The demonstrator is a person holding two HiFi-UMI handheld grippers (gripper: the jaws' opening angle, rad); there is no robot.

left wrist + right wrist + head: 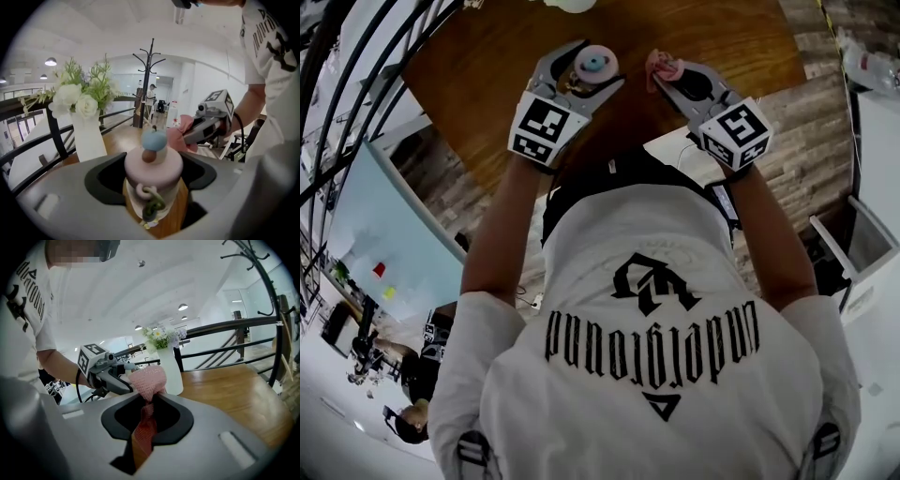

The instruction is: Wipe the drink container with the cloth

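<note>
Progress is looking early: both tools are loaded, but cloth and container are not yet meeting. A person is holding both grippers up over a brown wooden table. The left gripper is clamping the drink container between its jaws, gripping the wood-coloured body just below a pink lid topped with a blue knob. The right gripper is pinching a pink mesh cloth, with a bunched end sticking up past its jaws. In the head view the cloth is sitting near the container with a gap between them. The left gripper view is showing the cloth just behind the lid, and contact cannot be confirmed. By my judgement, the picking up is done and the whole wipe is remaining: lid, sides and base.

The person's white T-shirt is carrying black gothic lettering reading "underground", upside down to the head camera, beside an emblem. Each gripper's cube is showing black-and-white square markers, not words. No label or brand is showing on the container. A white vase of white flowers is standing on the table beyond.
</note>
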